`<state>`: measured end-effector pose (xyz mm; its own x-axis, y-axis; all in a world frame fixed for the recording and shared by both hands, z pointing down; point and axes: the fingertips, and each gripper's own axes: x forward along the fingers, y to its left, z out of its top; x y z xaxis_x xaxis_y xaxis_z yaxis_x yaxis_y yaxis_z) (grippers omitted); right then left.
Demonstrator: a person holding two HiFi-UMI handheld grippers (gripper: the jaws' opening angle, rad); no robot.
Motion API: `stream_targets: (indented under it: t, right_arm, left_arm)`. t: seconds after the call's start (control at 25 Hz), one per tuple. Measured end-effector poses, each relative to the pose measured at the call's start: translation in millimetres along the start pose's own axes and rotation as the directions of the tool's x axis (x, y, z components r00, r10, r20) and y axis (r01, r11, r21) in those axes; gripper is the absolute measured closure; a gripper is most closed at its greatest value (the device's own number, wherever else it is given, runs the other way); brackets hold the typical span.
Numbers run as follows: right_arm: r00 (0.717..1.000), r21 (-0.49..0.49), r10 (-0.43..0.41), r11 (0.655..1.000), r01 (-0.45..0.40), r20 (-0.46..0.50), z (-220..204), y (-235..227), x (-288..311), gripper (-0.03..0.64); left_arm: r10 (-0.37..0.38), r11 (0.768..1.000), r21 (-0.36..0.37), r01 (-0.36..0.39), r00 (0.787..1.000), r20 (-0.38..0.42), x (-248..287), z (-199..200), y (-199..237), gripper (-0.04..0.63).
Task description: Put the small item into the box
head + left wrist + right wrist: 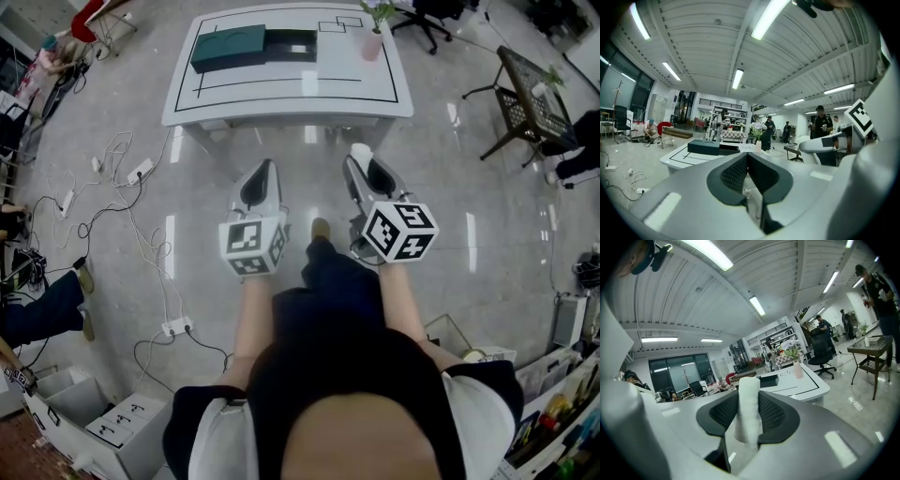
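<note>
The floor [487, 253] is glossy grey and reflects the ceiling lights. The table [281, 94] stands on it, well ahead of the person. Its top is white, smooth and round-cornered, with thin black lines drawn on it.

The box [230, 47] sits at the table's far left. It is dark green, flat and sharp-edged, and looks like stiff card. A darker, lower part [292, 42] touches its right side, and the views do not show whether that is the lid or the open base. A pink vase [373, 42] with a green sprig stands at the far right.

Both grippers are held low, in front of the person's body and short of the table. The left gripper [747, 171] has its ribbed black pads pressed together with nothing between them. The right gripper [749, 404] pinches the item [749, 390], a small white cylinder that stands upright between the pads with its top clear above them.

The item's surface looks matte and slightly fuzzy, like a rolled cloth or foam, so it is probably light and soft. It should give a little under the pads rather than slip, and it seems unlikely to break. The grip around its lower middle looks sound. A harder squeeze would probably only flatten it.
</note>
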<state>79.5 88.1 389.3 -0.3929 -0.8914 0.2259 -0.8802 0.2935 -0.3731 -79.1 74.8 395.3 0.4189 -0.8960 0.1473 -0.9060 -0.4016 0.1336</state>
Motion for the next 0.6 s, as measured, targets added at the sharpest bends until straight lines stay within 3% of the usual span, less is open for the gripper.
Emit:
stream_targets:
  t: [0.6]
  right_arm:
    - [1.0,-0.016,-0.013,1.0,0.012,-0.023,18.2,-23.5,51.5,0.485]
  left_arm:
    - [0.0,1.0,-0.005,0.0,1.0,-0.027,57.5,2.4,21.3,0.586]
